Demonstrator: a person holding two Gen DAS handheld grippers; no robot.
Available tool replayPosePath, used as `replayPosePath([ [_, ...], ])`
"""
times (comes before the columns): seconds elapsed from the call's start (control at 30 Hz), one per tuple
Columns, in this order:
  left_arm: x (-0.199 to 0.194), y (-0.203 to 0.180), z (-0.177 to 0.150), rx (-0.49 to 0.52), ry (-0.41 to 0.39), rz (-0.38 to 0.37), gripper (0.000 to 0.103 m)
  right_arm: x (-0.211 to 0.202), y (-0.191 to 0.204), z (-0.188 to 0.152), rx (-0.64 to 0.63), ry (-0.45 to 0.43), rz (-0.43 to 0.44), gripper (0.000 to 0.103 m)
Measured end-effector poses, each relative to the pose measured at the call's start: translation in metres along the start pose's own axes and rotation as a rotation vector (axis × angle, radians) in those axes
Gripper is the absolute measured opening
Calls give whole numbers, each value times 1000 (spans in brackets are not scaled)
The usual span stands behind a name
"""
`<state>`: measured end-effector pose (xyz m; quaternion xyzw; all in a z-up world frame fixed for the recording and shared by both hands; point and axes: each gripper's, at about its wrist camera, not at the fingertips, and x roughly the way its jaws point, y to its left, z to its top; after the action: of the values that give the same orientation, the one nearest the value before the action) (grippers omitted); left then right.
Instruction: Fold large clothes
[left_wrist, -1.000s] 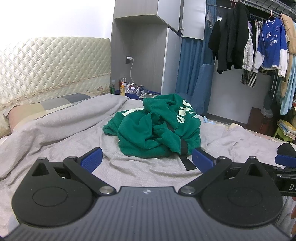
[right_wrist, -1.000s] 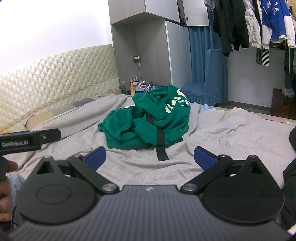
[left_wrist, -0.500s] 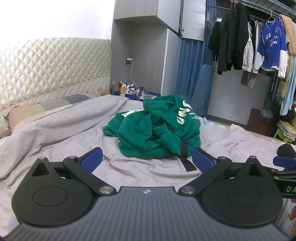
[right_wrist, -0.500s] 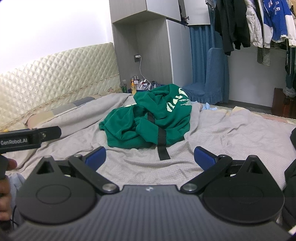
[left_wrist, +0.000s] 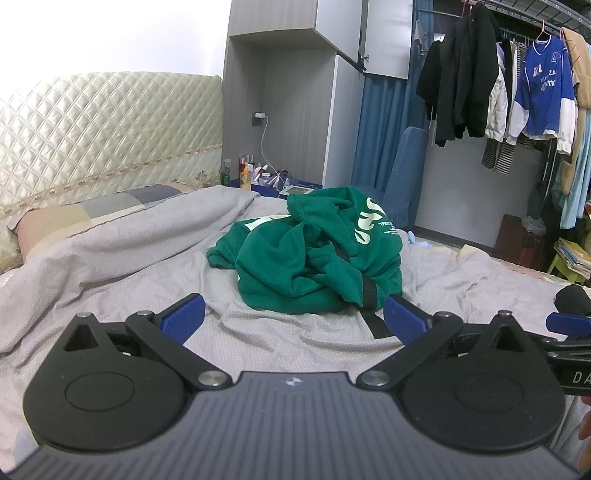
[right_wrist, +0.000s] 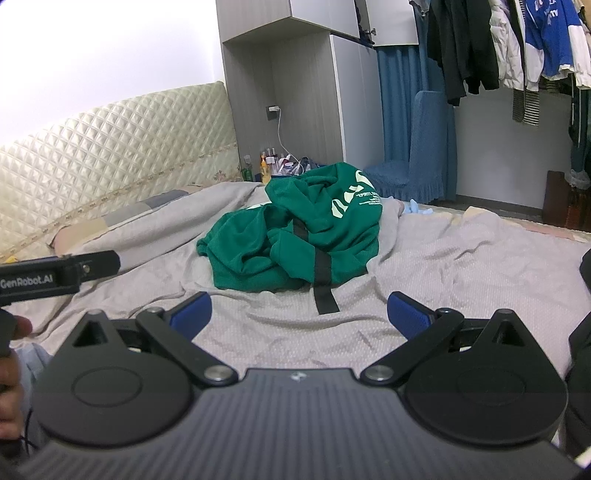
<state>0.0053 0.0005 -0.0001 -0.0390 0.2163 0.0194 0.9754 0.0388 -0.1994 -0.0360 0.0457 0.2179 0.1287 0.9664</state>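
- A green garment (left_wrist: 314, 258) lies crumpled in a heap on the grey bedspread (left_wrist: 110, 266), unfolded, white lettering showing on its upper folds
- A black strap (right_wrist: 323, 280) runs down the front of the heap and its end trails onto the bedspread on the near side of the garment
- The left gripper (left_wrist: 293, 315) hovers on the near side of the garment, its blue-padded fingers spread wide apart with nothing between them; the right-hand pad sits just beside the garment's lower edge in this view, though contact cannot be told
- The right gripper (right_wrist: 299, 310) also hangs short of the garment, fingers wide apart and empty, the strap's end lying between them on the cloth
- Left of the garment, a pillow (left_wrist: 74, 218) rests against a quilted cream headboard (left_wrist: 92, 129)
- Beyond the garment stands a grey cabinet (left_wrist: 295, 92) with small bottles (left_wrist: 242, 173) at its foot, and a blue covered chair (right_wrist: 417, 155) to the right of that
- To the right of and above the garment, clothes hang on a rail, among them a blue jersey (left_wrist: 543, 96) and a black jacket (left_wrist: 458, 77)
- A hand (right_wrist: 11, 369) shows at the left edge of the right wrist view, below the other gripper's body
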Motion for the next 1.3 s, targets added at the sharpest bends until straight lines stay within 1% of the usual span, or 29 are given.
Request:
replayPosePath([
  [0.77, 1, 1, -3, -2, 0, 5, 103, 4, 2, -4, 3, 15, 10, 103],
  [0.93, 5, 3, -8, 0, 4, 8, 103, 5, 0, -5, 14, 11, 11, 103],
  [1.2, 16, 5, -9, 9, 12, 2, 103, 13, -2, -3, 15, 36, 24, 103],
  [1.3, 21, 8, -9, -7, 23, -1, 103, 19, -2, -1, 19, 42, 23, 103],
])
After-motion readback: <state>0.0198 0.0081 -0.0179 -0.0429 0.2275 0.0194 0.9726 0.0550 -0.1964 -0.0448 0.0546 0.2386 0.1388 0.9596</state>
